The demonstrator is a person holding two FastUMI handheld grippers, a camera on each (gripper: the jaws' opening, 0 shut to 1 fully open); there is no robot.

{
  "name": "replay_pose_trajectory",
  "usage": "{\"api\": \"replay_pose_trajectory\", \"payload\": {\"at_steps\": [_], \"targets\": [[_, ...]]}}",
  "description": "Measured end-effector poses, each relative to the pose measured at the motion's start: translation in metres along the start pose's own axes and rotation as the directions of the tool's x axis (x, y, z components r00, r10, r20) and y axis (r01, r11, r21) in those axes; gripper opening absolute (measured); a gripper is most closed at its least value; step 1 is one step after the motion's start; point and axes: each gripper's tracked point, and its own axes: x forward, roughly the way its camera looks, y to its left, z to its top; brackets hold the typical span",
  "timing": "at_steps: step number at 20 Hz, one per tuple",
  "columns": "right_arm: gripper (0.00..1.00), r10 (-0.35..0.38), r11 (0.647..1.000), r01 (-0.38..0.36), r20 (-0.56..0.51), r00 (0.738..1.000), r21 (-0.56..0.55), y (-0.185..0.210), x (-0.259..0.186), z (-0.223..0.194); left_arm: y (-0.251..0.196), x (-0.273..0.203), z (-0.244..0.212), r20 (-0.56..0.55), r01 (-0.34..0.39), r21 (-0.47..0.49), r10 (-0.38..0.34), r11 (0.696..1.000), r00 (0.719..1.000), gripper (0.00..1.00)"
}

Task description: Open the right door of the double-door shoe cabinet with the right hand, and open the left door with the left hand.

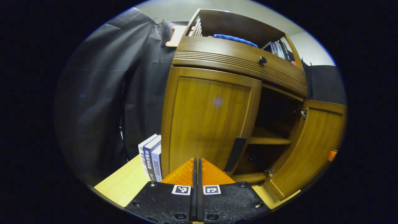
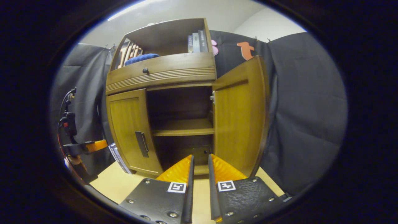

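Note:
The wooden shoe cabinet [image 2: 161, 73] stands on a pale table. Its right door [image 2: 241, 115] is swung wide open, showing dark shelves [image 2: 183, 127] inside. Its left door [image 2: 129, 127] is closed, with a dark bar handle [image 2: 142, 143] at its inner edge. My right gripper [image 2: 200, 158] is a short way in front of the open compartment, fingers slightly apart and holding nothing. My left gripper [image 1: 197, 160] is shut on nothing, low in front of the closed left door [image 1: 205, 124], just left of its handle [image 1: 235, 154]. The open right door [image 1: 314, 146] is off to the right.
Several books [image 1: 152, 157] stand against the cabinet's left side on the table [image 1: 124, 183]. A drawer with a round knob [image 1: 262, 59] runs above the doors. The top shelf holds a blue cloth [image 1: 234, 39] and more books [image 2: 197, 42]. Black cloth walls surround the cabinet.

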Motion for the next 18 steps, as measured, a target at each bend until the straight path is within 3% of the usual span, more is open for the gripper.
{"api": "replay_pose_trajectory", "payload": {"at_steps": [3, 7, 13, 16, 18], "targets": [[0.23, 0.022, 1.0, -0.022, 0.011, 1.0, 0.008, 0.009, 0.006, 0.004, -0.002, 0.003, 0.006, 0.012, 0.025, 0.051, -0.026, 0.998, 1.0, 0.0], [0.23, 0.008, 1.0, -0.008, -0.001, 1.0, 0.004, 0.009, 0.007, -0.004, -0.025, 0.018, -0.003, -0.018, 0.084, 0.037, -0.083, 0.996, 0.996, 0.01], [0.23, -0.072, 0.997, 0.072, -0.006, 0.997, -0.004, -0.01, 0.005, -0.007, -0.066, 0.061, -0.014, -0.044, 0.182, 0.026, -0.181, 0.983, 0.982, 0.62], [0.23, -0.117, 0.993, 0.117, -0.011, 0.993, -0.007, -0.022, 0.006, -0.008, -0.091, 0.085, -0.021, -0.06, 0.229, 0.038, -0.227, 0.973, 0.972, 0.77], [0.23, -0.142, 0.99, 0.142, -0.013, 0.99, -0.01, -0.027, 0.008, -0.008, -0.108, 0.104, -0.024, -0.063, 0.239, 0.047, -0.236, 0.97, 0.97, 0.72]]}}
